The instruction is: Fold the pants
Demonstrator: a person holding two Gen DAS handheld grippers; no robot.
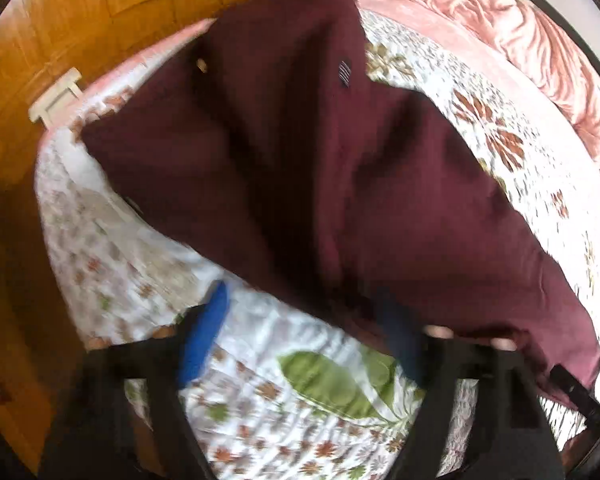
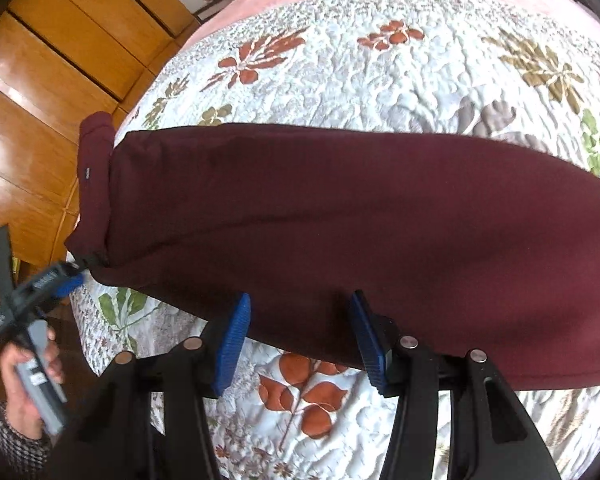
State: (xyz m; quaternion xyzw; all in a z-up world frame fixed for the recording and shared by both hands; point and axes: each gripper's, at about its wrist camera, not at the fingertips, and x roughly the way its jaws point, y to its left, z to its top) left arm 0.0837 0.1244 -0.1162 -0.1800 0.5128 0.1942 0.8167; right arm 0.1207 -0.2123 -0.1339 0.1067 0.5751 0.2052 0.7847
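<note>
Dark maroon pants lie across a floral quilted bed, one layer over another. In the right wrist view the pants stretch left to right, with a cuff end at the left hanging off the bed edge. My right gripper is open, its blue pads standing just at the near hem with cloth between them. My left gripper is open; its left blue pad is over the quilt and the right pad is shadowed under the cloth edge. The left gripper also shows in the right wrist view, by the cuff corner.
The floral quilt covers the bed, with a pink blanket bunched at the far side. A wooden wardrobe stands beside the bed. A white plastic piece sits near the bed corner.
</note>
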